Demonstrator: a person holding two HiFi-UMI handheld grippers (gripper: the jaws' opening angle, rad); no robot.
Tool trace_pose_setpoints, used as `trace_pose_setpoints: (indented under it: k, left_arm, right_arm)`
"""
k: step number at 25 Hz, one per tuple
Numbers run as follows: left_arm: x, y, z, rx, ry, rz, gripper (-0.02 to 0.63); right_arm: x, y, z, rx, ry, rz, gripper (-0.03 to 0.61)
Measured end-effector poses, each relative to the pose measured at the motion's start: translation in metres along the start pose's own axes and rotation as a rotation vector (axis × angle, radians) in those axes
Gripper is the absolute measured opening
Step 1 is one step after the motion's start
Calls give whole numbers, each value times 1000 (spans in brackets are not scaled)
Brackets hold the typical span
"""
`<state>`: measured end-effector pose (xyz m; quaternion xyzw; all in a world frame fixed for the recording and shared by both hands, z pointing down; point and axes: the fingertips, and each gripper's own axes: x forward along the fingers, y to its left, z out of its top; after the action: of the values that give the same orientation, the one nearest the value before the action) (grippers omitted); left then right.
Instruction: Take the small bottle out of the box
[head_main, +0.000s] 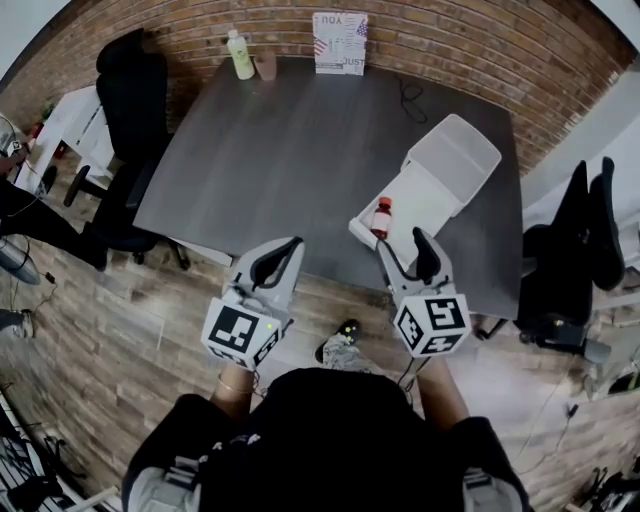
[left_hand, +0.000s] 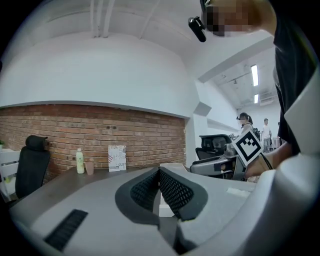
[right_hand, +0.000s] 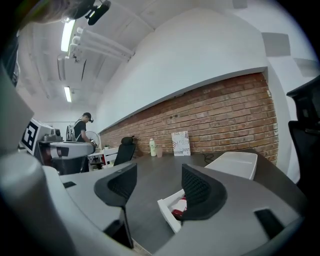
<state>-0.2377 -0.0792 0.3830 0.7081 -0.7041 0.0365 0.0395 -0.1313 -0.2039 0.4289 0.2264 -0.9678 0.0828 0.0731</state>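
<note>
step in hand: approach, nothing grasped yet.

left gripper: lower centre-left of the head view, over the near table edge. in its own view the two ribbed pads meet at the tips; closed on nothing.

right gripper: lower centre-right of the head view. in the right gripper view the jaws stand well apart, only table and box seen through the gap; empty.

white open plastic box with its lid folded back: right part of the dark grey table, near the front edge. its near corner shows low in the right gripper view, just beyond the jaws.

small bottle with a red cap: inside the box, at the corner toward frame bottom-left. in the right gripper view only a red patch shows, partly behind the right-hand jaw. it looks upright, but the head view is too small to be sure.

judgement: the right gripper is the nearer one and already open, so it suits the pick. next move calls for carrying it forward and down into the box, one jaw on each side of the bottle, clear of the box wall, then closing and lifting straight up. the light box may shift; the left gripper could steady its rim.
</note>
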Motion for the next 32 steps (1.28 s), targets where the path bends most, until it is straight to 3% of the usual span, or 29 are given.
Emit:
trace_pose_setpoints:
  k: [10,17,27,32]
  left_arm:
    - [71,36,-13,0,36,-68,-2]
    - [115,44,-3,11,-7,-173,-2]
    - [172,70,2,25,29,-383,-2]
    - [194,84,2,-5,5,-480,-2]
  right_arm:
    - [59,-34,-36,29,143,-49,272]
    - [81,-38,-58,71,236,-52,270]
    - [107,-60,-83,122,328,-233,259]
    - [116,-68,-105,123,428,-332,256]
